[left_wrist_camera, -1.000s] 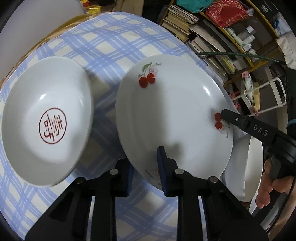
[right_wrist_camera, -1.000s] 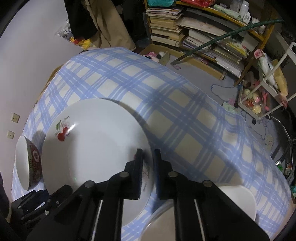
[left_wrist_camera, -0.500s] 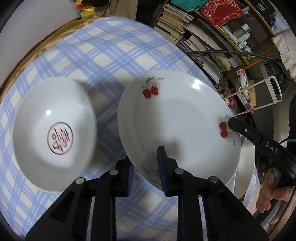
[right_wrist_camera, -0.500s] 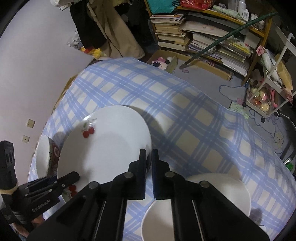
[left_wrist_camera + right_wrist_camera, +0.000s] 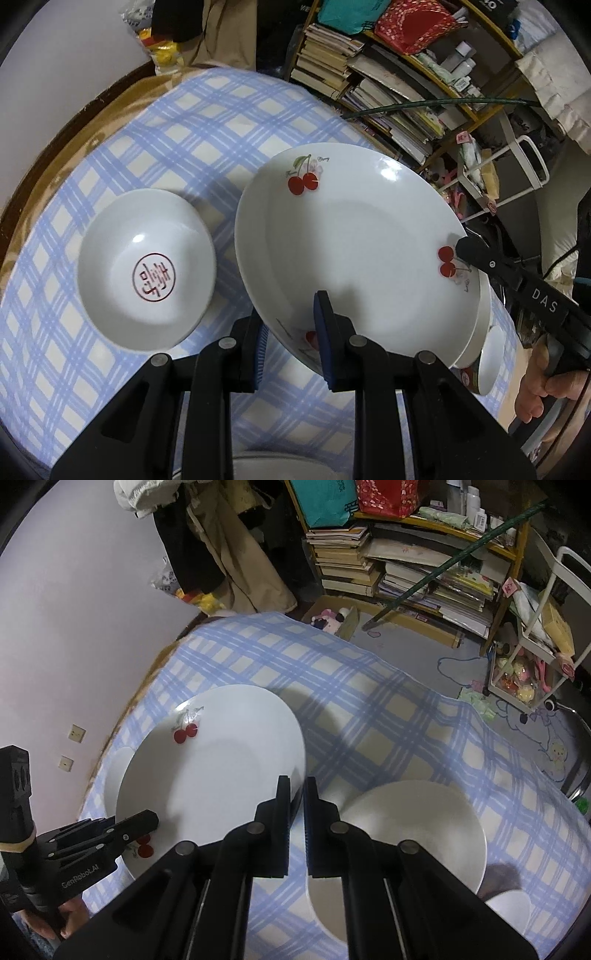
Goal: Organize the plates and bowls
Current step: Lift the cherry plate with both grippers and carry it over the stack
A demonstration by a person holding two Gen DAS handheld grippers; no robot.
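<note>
1. Fingers of the left gripper (image 5: 291, 332) pinch the near rim of the cherry plate (image 5: 351, 251), one finger above and one below; the right gripper (image 5: 295, 808) clamps the opposite rim with only a thin gap between its fingers.
2. Surface (image 5: 369, 716): one round table under a blue-checked cloth.
3. Plates: two. The cherry plate is held tilted above the cloth by both grippers; a plain white plate (image 5: 417, 830) lies flat to its right, in the right wrist view.
4. Bowls: two counted with confidence. A white bowl with a red seal mark (image 5: 147, 269) sits left of the cherry plate; a smaller bowl (image 5: 489, 358) shows beyond its right edge.
</note>
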